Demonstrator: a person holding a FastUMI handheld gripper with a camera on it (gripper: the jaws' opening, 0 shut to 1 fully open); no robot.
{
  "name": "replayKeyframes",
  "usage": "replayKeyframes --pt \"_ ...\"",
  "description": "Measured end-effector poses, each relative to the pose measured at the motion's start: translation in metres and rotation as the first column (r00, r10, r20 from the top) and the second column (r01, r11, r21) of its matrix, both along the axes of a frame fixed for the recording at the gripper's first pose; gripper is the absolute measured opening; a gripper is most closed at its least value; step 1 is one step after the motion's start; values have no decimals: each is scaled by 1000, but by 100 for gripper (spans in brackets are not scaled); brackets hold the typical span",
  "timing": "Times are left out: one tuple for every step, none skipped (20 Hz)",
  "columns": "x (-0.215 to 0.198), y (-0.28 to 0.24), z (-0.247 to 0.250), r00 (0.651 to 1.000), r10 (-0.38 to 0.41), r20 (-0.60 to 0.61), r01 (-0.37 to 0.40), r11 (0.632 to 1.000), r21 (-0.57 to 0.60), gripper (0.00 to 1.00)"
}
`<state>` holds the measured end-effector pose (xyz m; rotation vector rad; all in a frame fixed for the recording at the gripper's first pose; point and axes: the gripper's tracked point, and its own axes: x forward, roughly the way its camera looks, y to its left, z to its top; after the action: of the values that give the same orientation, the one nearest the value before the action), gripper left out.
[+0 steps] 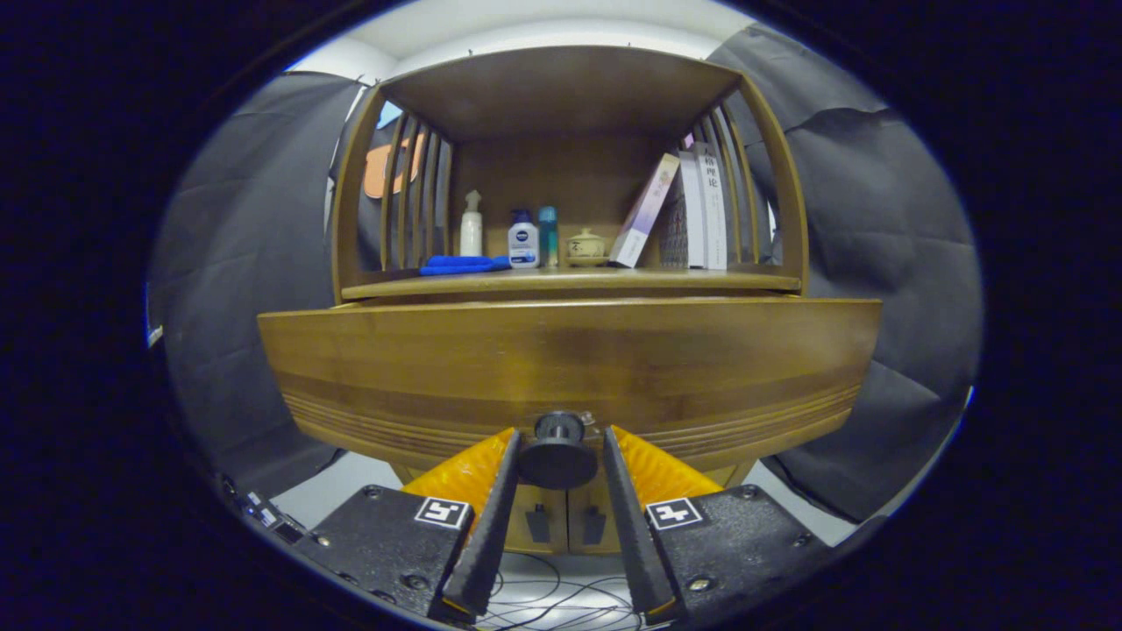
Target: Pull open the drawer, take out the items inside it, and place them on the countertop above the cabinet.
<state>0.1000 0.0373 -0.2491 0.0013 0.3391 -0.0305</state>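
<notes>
A wooden drawer front (570, 368) fills the space just ahead of me, standing out from the cabinet under the countertop (570, 280). Its round dark knob (558, 451) sits between my fingers. My gripper (558, 438) is shut on the knob, one finger pressing each side. The drawer's inside is hidden behind its front panel. On the countertop stand a white spray bottle (472, 226), a white and blue bottle (523, 243), a teal bottle (548, 235), a small lidded pot (585, 246) and a folded blue cloth (465, 264).
Several books (692, 210) lean at the right of the shelf alcove, which has slatted side walls. Below the drawer are two cabinet doors with small handles (565, 524). Cables (543, 605) lie on the pale floor. Black cloth walls stand on both sides.
</notes>
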Motion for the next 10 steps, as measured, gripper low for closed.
replayKeyframes --pt "1 3 -3 1000 9 -4 -9 1000 5 59" --pt "2 2 -1 1000 5 -1 -5 1000 -7 54" --pt "4 0 -1 1000 6 -1 -6 1000 -6 49" --pt "6 1 0 1000 9 -3 -9 1000 5 47" --pt "8 5 -1 1000 12 -8 -12 1000 12 44" --pt "7 5 -1 1000 14 -13 -14 1000 11 43" --pt "6 4 -1 1000 16 -17 -16 1000 10 41" --pt "4 4 -1 1000 18 -19 -18 1000 7 40" --pt "3 3 -1 1000 18 -20 -17 1000 10 39" --pt "2 3 0 1000 15 -23 -15 1000 16 38"
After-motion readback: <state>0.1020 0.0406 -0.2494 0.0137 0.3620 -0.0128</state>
